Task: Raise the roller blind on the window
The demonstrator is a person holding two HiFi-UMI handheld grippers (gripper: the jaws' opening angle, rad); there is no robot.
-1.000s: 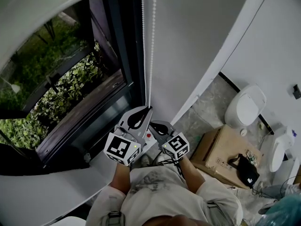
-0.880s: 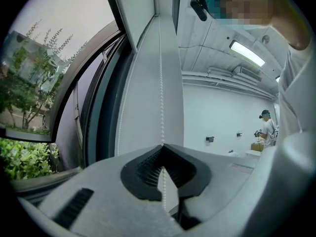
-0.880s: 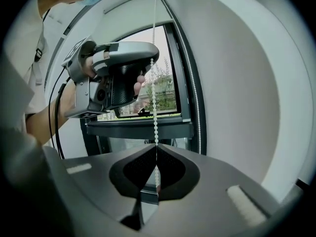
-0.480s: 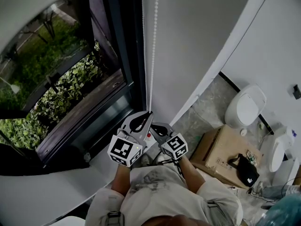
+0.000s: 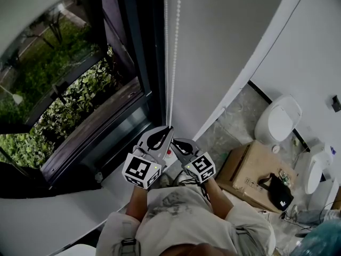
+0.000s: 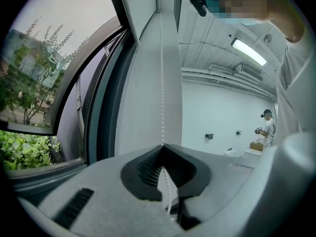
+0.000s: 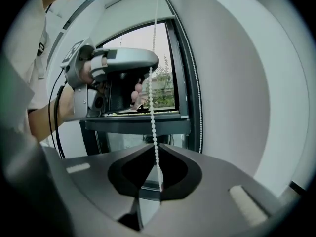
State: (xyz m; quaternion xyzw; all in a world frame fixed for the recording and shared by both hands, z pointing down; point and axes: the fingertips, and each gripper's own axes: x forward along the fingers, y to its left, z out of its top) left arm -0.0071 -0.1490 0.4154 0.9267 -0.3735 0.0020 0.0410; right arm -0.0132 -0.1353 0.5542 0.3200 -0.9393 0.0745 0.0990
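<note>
Nothing here can be read: no lettering, brand, number or sign. The only printed marks near me are the black-and-white square markers on the cube of my left gripper and the cube of my right gripper. They are block patterns, not characters. Any print on the cardboard box on the floor is too small for me to make out.
</note>
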